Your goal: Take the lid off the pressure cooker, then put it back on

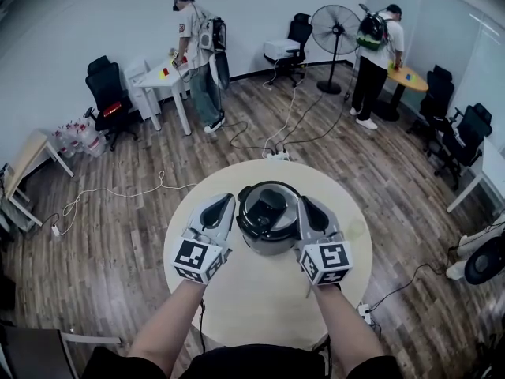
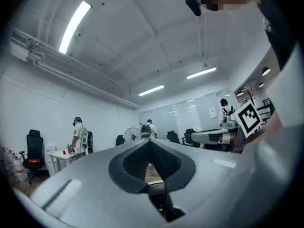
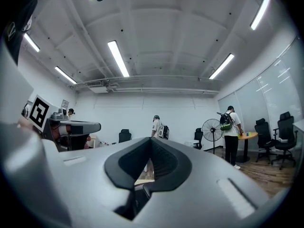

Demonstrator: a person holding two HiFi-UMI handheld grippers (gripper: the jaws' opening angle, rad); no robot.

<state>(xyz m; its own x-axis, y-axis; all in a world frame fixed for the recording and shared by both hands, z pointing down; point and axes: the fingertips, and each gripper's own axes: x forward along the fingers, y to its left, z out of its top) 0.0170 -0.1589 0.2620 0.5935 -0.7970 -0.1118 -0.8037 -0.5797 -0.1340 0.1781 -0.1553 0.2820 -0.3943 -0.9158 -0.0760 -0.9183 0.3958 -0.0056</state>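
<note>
Lid (image 1: 269, 210) edges seemingly behind jaws

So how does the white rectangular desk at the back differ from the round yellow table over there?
The white rectangular desk is pale and straight-edged; the round yellow table is bright with a curved edge. The desk stands back left, the table back right by the glass wall. A person stands at each.
</note>
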